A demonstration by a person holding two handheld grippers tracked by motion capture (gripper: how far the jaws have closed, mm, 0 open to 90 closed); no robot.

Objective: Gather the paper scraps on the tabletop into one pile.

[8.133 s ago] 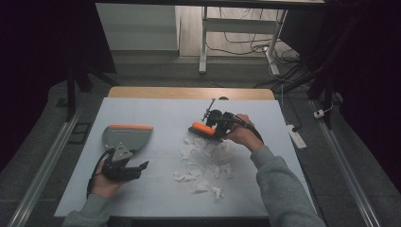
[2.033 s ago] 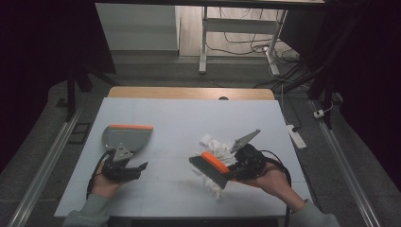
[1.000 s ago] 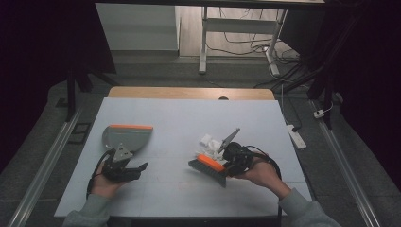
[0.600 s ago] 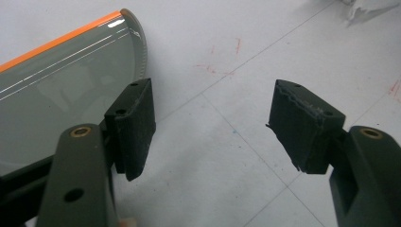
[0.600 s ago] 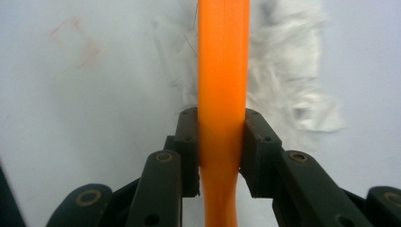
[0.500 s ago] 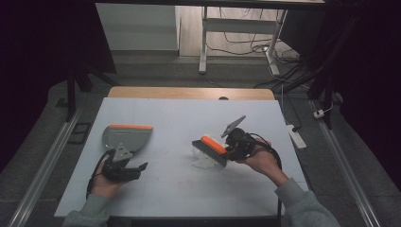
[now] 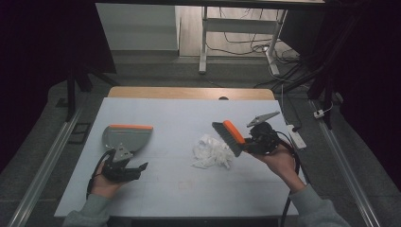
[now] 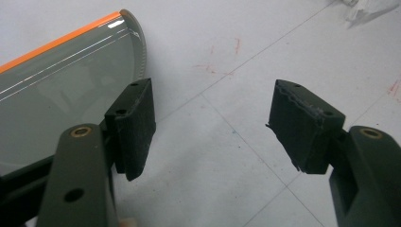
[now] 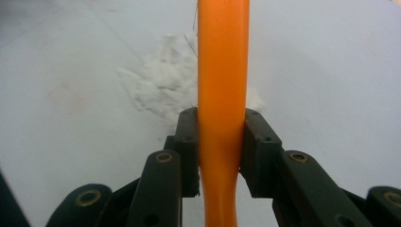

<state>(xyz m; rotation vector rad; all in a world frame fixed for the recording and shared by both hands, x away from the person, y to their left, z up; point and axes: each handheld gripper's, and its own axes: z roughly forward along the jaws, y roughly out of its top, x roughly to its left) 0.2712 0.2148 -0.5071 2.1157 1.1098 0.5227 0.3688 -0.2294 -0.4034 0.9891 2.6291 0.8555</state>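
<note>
The right gripper [image 7: 253, 142] clamps the orange handle of the brush [image 7: 229, 137], jaws shut on it. The brush head is raised above the table [image 7: 189, 189], at the right edge of the paper scraps [image 7: 213, 152]. The left gripper [image 7: 124, 168] rests with jaws apart and nothing between them, just beside the dustpan [image 7: 126, 136] at its near edge. The scraps lie between brush and dustpan, the dustpan well apart to the left. The brush's long axis runs roughly across that line, so the likely stroke is leftward. The right hand is nearer the scraps.
</note>
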